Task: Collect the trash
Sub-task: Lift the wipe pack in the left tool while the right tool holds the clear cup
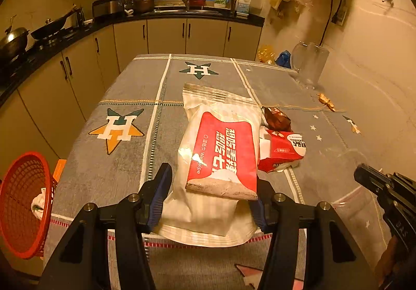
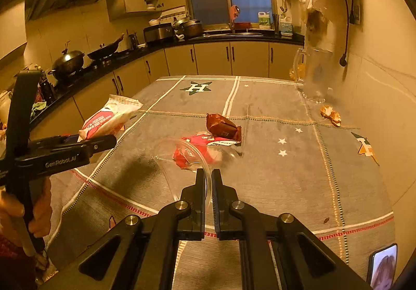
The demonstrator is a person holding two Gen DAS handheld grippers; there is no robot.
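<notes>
My left gripper (image 1: 212, 196) is shut on a white and red wet-wipe pack (image 1: 221, 149) and holds it above the table; the pack also shows at the left of the right wrist view (image 2: 109, 118). My right gripper (image 2: 208, 175) is shut on the rim of a clear plastic cup (image 2: 182, 157) lying on the grey tablecloth (image 2: 273, 173). A red and white carton (image 1: 282, 151) and a brown wrapper (image 1: 277, 118) lie on the table beyond; the carton (image 2: 197, 153) and the wrapper (image 2: 223, 127) also show in the right wrist view.
A red mesh basket (image 1: 23, 201) with a white scrap inside stands left of the table. A glass pitcher (image 2: 314, 74) and orange peels (image 2: 330, 114) are at the far right. A phone (image 2: 383, 265) lies at the near right corner. Kitchen counters run behind.
</notes>
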